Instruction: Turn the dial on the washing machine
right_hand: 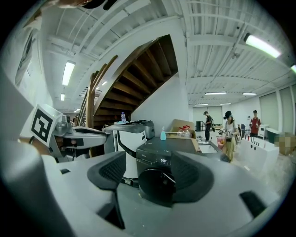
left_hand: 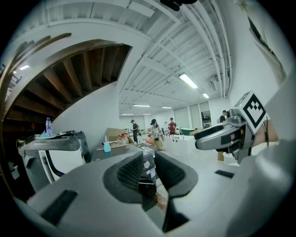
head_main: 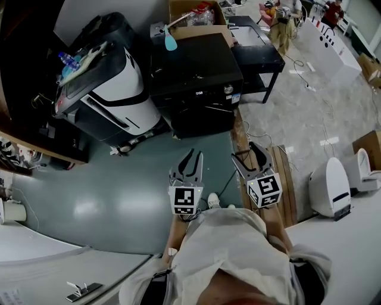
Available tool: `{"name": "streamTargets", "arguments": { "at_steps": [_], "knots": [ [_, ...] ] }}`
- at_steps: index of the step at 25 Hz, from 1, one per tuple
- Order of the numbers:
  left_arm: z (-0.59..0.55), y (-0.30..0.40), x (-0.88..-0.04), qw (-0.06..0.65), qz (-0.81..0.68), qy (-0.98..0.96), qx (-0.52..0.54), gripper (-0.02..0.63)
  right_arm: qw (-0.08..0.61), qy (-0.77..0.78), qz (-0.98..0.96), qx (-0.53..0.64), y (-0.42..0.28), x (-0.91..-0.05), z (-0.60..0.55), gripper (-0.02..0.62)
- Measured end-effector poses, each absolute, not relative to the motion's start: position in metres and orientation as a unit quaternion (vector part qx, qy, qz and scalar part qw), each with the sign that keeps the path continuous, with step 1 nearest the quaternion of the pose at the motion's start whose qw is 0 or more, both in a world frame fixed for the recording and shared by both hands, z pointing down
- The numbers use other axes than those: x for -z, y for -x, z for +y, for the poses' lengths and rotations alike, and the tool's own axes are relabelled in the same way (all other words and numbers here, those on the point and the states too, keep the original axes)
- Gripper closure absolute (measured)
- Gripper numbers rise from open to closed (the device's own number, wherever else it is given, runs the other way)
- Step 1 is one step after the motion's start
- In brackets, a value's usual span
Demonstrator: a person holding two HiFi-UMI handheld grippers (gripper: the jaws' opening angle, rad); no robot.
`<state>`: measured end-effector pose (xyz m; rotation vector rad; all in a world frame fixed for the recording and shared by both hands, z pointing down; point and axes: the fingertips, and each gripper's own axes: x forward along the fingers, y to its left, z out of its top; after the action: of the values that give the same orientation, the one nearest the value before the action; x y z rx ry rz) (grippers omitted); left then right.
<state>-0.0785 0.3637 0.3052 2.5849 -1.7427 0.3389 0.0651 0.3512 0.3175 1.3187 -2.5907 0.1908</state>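
Two grippers out front over the green floor (head_main: 119, 196), side by side, both aimed at the washer (head_main: 196, 77) and well apart from it. Left gripper (head_main: 195, 156): fingers (left_hand: 129, 173) released, only a narrow gap, nothing in it. Right gripper (head_main: 247, 153): fingers (right_hand: 111, 171) released wider, nothing grasped; through the gap, only the washer's dark door (right_hand: 157, 185), far off. Probably kept wider on the right to fit over a knob, so likely the working hand; left nearly closed, seemingly just carried along.

Washer black, front-loading, between a white-and-black machine (head_main: 113, 89) on one side and a low black counter (head_main: 256, 53) on the other. Dial (head_main: 228, 89) small and round, at the right end of the front panel, just past the lit display (head_main: 199, 92). Out of reach for now. Spray bottle (head_main: 169, 40) upright on the washer's top, back left corner, clear of the panel, so no hindrance. Cardboard box (head_main: 196, 13) behind.

Approach stage by the look of it: dial untouched. Next, presumably: close the distance, bring the right fingers level with the panel, straddle the dial, clench, roll the wrist.
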Motion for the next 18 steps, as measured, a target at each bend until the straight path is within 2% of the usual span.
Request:
{"name": "streamTargets", "arguments": {
  "at_steps": [18],
  "knots": [
    [0.296, 0.126, -0.318, 0.011, -0.538, -0.837, -0.100, 0.518, 0.136, -0.472, -0.868, -0.079, -0.022, -0.336, 0.293, 0.301]
  ]
}}
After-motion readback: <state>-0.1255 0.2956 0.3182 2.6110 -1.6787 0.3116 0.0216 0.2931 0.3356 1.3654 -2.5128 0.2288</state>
